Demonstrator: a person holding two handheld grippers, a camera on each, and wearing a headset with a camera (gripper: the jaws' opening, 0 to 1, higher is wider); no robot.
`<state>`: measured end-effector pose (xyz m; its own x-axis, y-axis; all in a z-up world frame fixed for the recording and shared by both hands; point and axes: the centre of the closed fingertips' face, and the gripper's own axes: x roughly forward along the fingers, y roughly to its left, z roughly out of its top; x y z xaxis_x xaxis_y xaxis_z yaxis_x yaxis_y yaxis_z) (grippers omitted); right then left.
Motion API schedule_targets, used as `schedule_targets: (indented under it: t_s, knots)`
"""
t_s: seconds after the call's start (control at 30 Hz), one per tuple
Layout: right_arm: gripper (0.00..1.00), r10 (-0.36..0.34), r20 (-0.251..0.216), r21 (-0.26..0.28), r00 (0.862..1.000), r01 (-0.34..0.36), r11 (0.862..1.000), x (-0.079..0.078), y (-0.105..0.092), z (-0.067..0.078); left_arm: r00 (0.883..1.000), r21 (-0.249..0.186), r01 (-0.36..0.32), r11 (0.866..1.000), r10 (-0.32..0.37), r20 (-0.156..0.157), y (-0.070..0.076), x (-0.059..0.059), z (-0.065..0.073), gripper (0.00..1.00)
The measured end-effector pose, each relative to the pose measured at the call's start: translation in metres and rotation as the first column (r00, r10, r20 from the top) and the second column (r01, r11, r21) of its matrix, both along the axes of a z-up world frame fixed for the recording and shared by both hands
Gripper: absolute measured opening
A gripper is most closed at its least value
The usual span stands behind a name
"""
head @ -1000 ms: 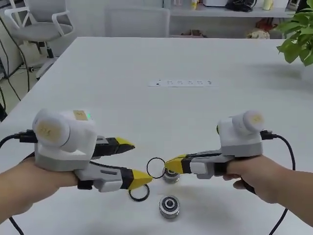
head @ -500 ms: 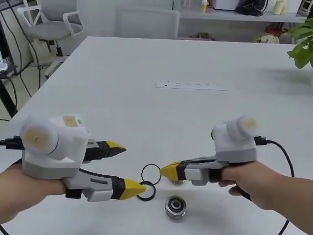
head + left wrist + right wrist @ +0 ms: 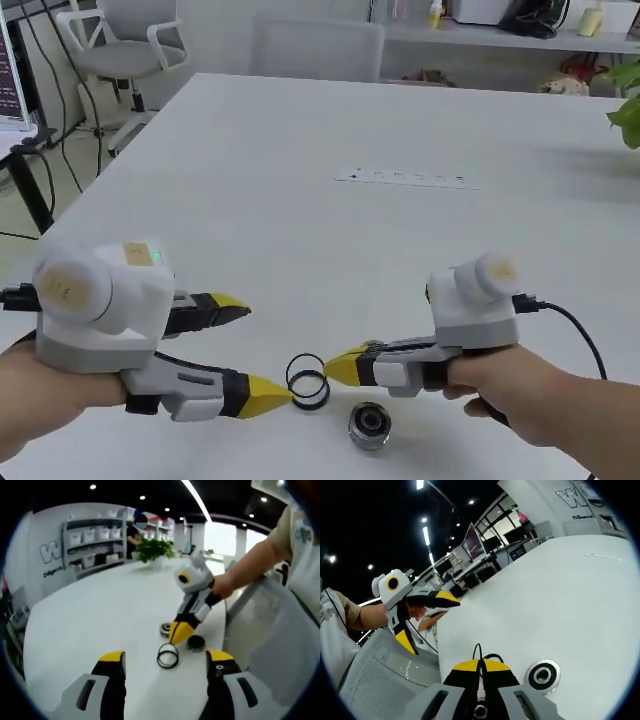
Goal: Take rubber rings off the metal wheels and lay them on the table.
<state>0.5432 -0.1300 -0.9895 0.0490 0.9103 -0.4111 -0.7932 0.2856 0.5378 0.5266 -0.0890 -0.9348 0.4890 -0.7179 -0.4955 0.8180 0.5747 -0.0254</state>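
My right gripper (image 3: 335, 367) is shut on a thin black rubber ring (image 3: 304, 367), which also rises from its tips in the right gripper view (image 3: 479, 652). That ring hangs just over a second ring (image 3: 311, 393) lying on the white table (image 3: 330, 250). A metal wheel (image 3: 370, 423) stands on the table below the right gripper, and the right gripper view has a wheel (image 3: 542, 675) beside the jaws. My left gripper (image 3: 255, 350) is open to the left of the rings, holding nothing. In the left gripper view the rings (image 3: 167, 655) lie ahead, with two wheels (image 3: 165, 628) (image 3: 196, 642) by the right gripper (image 3: 179, 632).
A white power strip (image 3: 408, 178) lies flat further out on the table. An office chair (image 3: 130, 40) stands beyond the far left corner and a plant (image 3: 628, 110) at the right edge. The table's near edge runs just below the wheel.
The right gripper has carried its ring down and left until it overlaps the ring lying on the table. The left gripper stays open. The head camera has shifted.
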Motion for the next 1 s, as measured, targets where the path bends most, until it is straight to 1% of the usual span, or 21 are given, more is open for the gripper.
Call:
schedule_targets:
  t_s: [0.43, 0.7, 1.0]
  knots:
    - [0.0, -0.017, -0.024, -0.026, 1.0, 0.016, 1.0, 0.001, -0.003, -0.012, 1.0, 0.001, -0.018, 1.0, 0.018, -0.014, 0.005, -0.005, -0.004, 0.66]
    - [0.0, -0.018, -0.015, -0.044, 1.0, 0.017, 0.999, 0.001, -0.002, -0.017, 1.0, 0.005, -0.021, 1.0, 0.021, -0.018, 0.006, -0.006, -0.006, 0.66]
    - [0.0, -0.033, -0.012, -0.057, 0.999, 0.032, 0.998, 0.005, -0.005, -0.021, 0.999, 0.005, -0.028, 1.0, 0.028, -0.028, 0.008, -0.005, -0.009, 0.66]
